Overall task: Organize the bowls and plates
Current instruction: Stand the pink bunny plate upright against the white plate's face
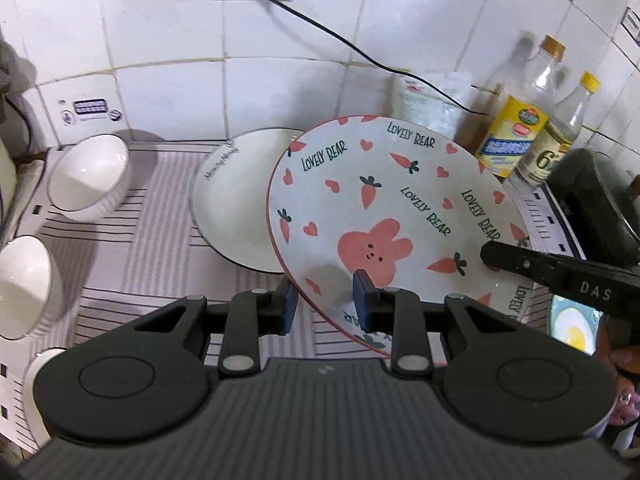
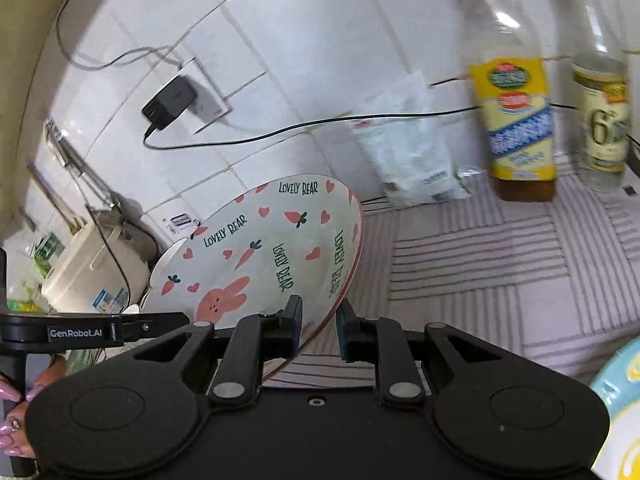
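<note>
Rabbit plate (image 1: 384, 216), printed "LOVELY BEAR", sits tilted above the striped mat (image 1: 160, 248), its rim overlapping a white plate (image 1: 236, 196). Left gripper (image 1: 325, 306) straddles its near rim, jaws partly parted. Right gripper (image 2: 318, 326) brackets the opposite rim likewise; contact cannot be told. Two white bowls (image 1: 90, 178) stand at left.

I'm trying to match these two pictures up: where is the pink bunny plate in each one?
Left wrist view: the bunny plate fills centre-right, tilted.
Right wrist view: the bunny plate sits lower centre-left, tilted.
Shared landmark: the yellow-labelled bottle stands by the tiled wall behind it.
</note>
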The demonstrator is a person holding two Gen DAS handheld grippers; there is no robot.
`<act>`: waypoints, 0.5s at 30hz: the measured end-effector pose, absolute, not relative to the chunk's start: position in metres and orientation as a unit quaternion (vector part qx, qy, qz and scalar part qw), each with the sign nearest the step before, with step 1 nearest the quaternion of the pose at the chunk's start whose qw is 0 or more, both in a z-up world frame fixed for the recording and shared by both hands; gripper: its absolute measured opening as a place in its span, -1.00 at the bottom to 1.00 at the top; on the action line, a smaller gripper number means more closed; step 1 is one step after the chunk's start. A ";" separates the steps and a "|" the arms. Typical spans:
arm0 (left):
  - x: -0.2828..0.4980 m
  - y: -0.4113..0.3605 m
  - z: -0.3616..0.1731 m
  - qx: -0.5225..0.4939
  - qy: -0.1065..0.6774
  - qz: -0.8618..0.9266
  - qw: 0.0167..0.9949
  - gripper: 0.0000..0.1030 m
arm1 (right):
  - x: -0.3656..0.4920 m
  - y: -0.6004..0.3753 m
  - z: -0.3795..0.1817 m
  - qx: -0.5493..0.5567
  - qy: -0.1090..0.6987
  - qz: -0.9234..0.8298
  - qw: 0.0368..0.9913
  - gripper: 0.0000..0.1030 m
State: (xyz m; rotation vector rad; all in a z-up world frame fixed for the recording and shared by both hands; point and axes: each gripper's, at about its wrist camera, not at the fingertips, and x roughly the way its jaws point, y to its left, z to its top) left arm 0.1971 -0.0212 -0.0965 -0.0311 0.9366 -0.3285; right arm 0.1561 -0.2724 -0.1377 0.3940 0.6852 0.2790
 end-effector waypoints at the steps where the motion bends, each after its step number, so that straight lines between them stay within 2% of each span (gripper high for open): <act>1: 0.199 -0.018 -0.097 -0.018 0.451 -0.154 0.879 -0.46 | 0.160 -0.269 -0.138 0.189 0.333 0.141 0.913 -0.56; 15: 0.255 0.026 -0.136 -0.044 0.475 -0.110 0.872 -0.47 | 0.221 -0.230 -0.167 0.173 0.337 0.184 0.907 -0.55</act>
